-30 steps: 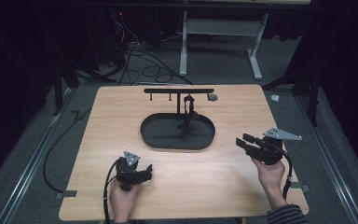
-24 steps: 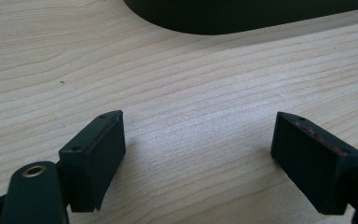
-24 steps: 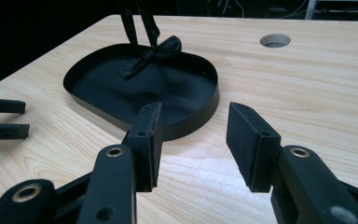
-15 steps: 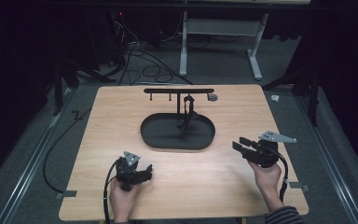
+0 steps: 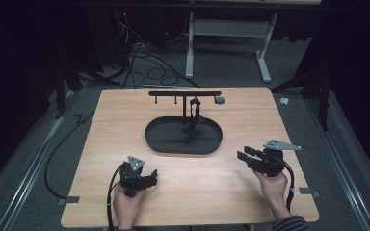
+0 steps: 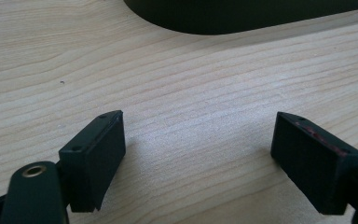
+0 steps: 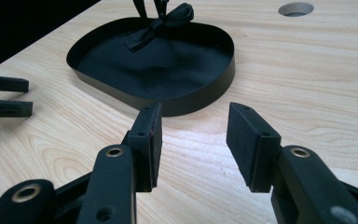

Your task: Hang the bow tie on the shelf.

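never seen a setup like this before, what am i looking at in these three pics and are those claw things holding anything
A person sits at a wooden table with a hand-held two-jaw tool in each hand. The high view looks down from above: left gripper, right gripper. The other two pictures come from small cameras riding on each tool, looking along its black jaws. In the middle lies a black oval tray with a T-shaped stand from which a dark ribbon-like item hangs. A small round hole is set in the tabletop. Both grippers stand open and hold nothing.
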Available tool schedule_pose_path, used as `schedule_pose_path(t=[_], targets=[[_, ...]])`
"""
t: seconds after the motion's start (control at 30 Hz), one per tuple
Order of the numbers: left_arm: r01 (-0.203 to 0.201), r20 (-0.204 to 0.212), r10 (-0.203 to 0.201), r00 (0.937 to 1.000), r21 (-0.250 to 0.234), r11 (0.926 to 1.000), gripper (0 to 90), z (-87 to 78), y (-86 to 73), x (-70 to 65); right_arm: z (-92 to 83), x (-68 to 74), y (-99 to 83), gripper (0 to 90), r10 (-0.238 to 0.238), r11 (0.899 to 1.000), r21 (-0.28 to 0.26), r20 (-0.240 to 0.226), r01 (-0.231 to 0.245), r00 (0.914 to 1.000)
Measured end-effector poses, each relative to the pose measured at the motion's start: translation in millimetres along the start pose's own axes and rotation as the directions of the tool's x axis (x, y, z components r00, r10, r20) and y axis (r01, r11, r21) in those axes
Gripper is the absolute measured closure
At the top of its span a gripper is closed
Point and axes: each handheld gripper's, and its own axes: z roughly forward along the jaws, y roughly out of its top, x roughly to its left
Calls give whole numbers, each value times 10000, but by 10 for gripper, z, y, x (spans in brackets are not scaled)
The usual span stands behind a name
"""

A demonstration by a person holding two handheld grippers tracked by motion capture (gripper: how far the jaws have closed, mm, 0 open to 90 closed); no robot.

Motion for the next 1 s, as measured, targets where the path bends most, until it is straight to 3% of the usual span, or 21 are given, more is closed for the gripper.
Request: schedule_pose_path(t=[0.47,1.0], targets=[[0,1,0,10000,1,10000,180,0,0,0,113,25,-120,575,119,9993,365,-82,-116,9999],[1,0,-1,10000,0,10000,180,0,0,0,302,164,-230,573,-41,9965,832,-292,65,9996]])
